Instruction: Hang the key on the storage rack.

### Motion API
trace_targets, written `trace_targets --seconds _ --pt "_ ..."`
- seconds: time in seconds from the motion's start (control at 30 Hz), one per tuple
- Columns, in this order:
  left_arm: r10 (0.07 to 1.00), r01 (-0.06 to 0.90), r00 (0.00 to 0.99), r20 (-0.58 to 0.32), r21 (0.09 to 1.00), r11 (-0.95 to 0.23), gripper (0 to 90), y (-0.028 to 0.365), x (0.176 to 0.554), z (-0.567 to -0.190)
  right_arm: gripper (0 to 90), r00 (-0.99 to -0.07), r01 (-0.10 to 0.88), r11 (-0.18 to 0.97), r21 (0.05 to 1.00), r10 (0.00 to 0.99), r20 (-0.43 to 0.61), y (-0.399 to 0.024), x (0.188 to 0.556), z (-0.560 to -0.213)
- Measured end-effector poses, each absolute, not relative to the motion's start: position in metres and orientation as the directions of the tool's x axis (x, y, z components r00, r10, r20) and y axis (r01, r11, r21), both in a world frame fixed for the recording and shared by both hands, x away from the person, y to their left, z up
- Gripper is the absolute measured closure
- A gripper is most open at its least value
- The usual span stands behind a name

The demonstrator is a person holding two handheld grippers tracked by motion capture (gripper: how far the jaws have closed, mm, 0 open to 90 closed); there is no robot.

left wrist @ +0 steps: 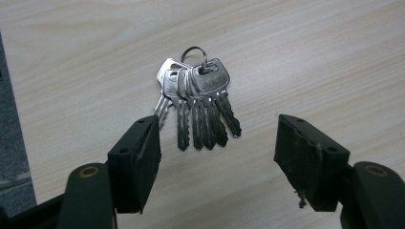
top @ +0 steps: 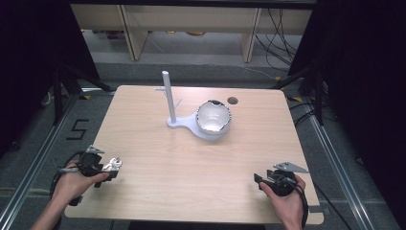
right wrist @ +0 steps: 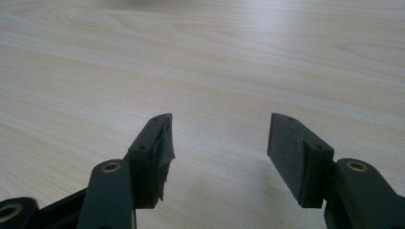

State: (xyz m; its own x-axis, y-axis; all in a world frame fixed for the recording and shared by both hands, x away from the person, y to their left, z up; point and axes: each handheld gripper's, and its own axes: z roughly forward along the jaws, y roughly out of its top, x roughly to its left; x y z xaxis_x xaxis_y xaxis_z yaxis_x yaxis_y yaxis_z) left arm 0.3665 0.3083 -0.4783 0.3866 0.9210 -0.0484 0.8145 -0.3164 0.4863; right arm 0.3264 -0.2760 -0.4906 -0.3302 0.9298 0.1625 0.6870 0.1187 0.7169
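Note:
A bunch of several silver keys [left wrist: 198, 102] on a ring lies flat on the light wooden table [left wrist: 310, 57], just ahead of my left gripper [left wrist: 217, 143]. Its jaws stand wide open, and the key tips reach toward the gap without touching the pads. In the high view the keys [top: 114, 164] glint at the tip of my left gripper [top: 108, 170], near the table's front left corner. My right gripper [top: 259, 178] hovers open at the front right. In its own view my right gripper [right wrist: 219, 138] has only bare wood between its fingers.
A white stand with an upright pole [top: 166, 96] and small side pegs stands at the table's far middle. A shiny bowl [top: 213, 117] rests tilted on the stand's base. A dark round hole [top: 233, 100] lies behind it. Dark floor, cables and shelving surround the table.

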Motion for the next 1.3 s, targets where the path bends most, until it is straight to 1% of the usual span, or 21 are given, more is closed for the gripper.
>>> trace_targets --seconds 0.1,0.13,0.17,0.2,0.23,0.27,0.3,0.33,0.4,0.53,0.57,0.6,0.63,0.77,0.8,1.2,1.27,1.3 --pt "0.922 0.819 0.384 -0.049 0.479 -0.315 31.8 0.306 0.369 -0.477 42.7 -0.337 0.686 0.127 0.717 0.928 0.158 -0.277 0.326 -0.491" --pt "0.925 0.839 0.376 -0.056 0.445 -0.314 31.9 0.304 0.371 -0.473 42.7 -0.343 0.678 0.116 0.726 0.923 0.174 -0.277 0.327 -0.492" --pt "0.923 0.836 0.382 -0.052 0.445 -0.321 31.9 0.303 0.373 -0.472 42.7 -0.338 0.683 0.113 0.722 0.925 0.175 -0.277 0.326 -0.491" --pt "0.920 0.847 0.388 -0.053 0.415 -0.333 32.2 0.303 0.375 -0.469 42.7 -0.297 0.702 0.091 0.706 0.939 0.174 -0.274 0.324 -0.489" --pt "0.926 0.853 0.373 -0.065 0.415 -0.315 32.4 0.301 0.376 -0.470 42.8 -0.308 0.698 0.087 0.711 0.932 0.189 -0.273 0.324 -0.489" --pt "0.931 0.859 0.356 -0.078 0.420 -0.293 32.4 0.299 0.377 -0.470 42.7 -0.333 0.682 0.119 0.721 0.929 0.162 -0.276 0.325 -0.489" --pt "0.931 0.859 0.356 -0.078 0.420 -0.293 32.6 0.299 0.377 -0.470 42.7 -0.333 0.682 0.119 0.721 0.929 0.162 -0.276 0.325 -0.489" --pt "0.928 0.864 0.366 -0.074 0.399 -0.308 33.1 0.299 0.382 -0.468 42.8 -0.346 0.672 0.122 0.730 0.924 0.164 -0.275 0.326 -0.489" --pt "0.930 0.874 0.358 -0.088 0.383 -0.300 33.3 0.300 0.386 -0.467 42.8 -0.332 0.683 0.117 0.721 0.929 0.164 -0.273 0.325 -0.487" --pt "0.938 0.897 0.327 -0.115 0.350 -0.270 32.8 0.300 0.393 -0.469 42.7 -0.341 0.676 0.129 0.726 0.927 0.154 -0.273 0.326 -0.487" --pt "0.937 0.898 0.332 -0.111 0.342 -0.278 32.8 0.300 0.394 -0.469 42.7 -0.336 0.683 0.128 0.719 0.929 0.154 -0.273 0.326 -0.487" --pt "0.937 0.901 0.332 -0.106 0.331 -0.282 32.7 0.300 0.398 -0.469 42.7 -0.310 0.701 0.097 0.707 0.934 0.179 -0.271 0.324 -0.486" --pt "0.937 0.901 0.332 -0.106 0.331 -0.282 32.7 0.300 0.398 -0.469 42.7 -0.310 0.701 0.097 0.707 0.934 0.179 -0.271 0.324 -0.486" --pt "0.938 0.905 0.331 -0.106 0.319 -0.283 32.5 0.302 0.405 -0.468 42.8 -0.317 0.696 0.099 0.712 0.931 0.180 -0.272 0.324 -0.486" --pt "0.942 0.911 0.319 -0.103 0.305 -0.276 32.4 0.302 0.408 -0.467 42.7 -0.337 0.670 0.127 0.731 0.930 0.147 -0.275 0.326 -0.487" --pt "0.946 0.924 0.309 -0.099 0.268 -0.274 32.0 0.298 0.416 -0.478 42.7 -0.349 0.670 0.126 0.732 0.924 0.160 -0.275 0.327 -0.487" --pt "0.935 0.911 0.346 -0.077 0.267 -0.315 32.0 0.301 0.419 -0.478 42.7 -0.351 0.670 0.127 0.732 0.922 0.161 -0.275 0.327 -0.487" --pt "0.934 0.911 0.349 -0.074 0.261 -0.319 31.9 0.301 0.420 -0.478 42.7 -0.349 0.669 0.127 0.732 0.923 0.159 -0.275 0.327 -0.487"
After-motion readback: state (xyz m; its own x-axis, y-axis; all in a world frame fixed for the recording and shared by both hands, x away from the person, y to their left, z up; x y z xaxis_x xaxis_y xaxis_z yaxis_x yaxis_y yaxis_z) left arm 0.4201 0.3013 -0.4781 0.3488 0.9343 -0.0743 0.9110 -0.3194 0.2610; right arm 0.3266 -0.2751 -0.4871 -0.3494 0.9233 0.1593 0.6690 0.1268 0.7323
